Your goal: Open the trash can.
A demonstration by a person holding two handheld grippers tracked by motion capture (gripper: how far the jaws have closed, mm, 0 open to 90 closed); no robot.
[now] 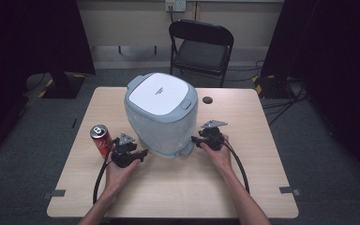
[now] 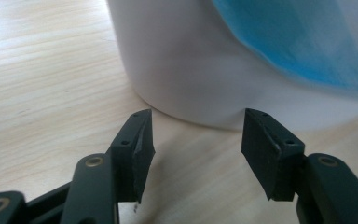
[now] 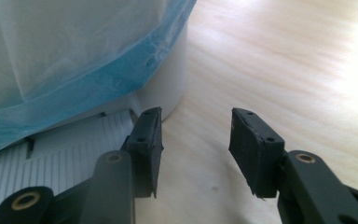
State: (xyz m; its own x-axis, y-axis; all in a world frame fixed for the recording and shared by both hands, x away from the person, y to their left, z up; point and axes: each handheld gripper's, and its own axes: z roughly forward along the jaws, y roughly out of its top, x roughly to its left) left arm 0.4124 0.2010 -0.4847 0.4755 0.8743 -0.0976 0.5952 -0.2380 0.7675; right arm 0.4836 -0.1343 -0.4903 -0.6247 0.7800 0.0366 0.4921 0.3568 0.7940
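Note:
A white and pale-blue pedal bin (image 1: 161, 112) with a shut lid stands mid-table, and a thin blue bag (image 3: 98, 84) is draped over its body. My left gripper (image 1: 143, 154) lies low at the bin's front left. In the left gripper view this gripper (image 2: 198, 126) is open just short of the bin's white base (image 2: 191, 60), with bare table between its jaws. My right gripper (image 1: 194, 139) sits at the bin's right. In the right gripper view it (image 3: 196, 123) is open beside the ribbed foot pedal (image 3: 65, 144), with nothing between its jaws.
A red soda can (image 1: 101, 139) stands upright just left of my left gripper. The wooden table (image 1: 183, 187) has a cable hole (image 1: 207, 100) at the back right. A black folding chair (image 1: 201, 47) stands behind the table. Each gripper trails a cable towards the person.

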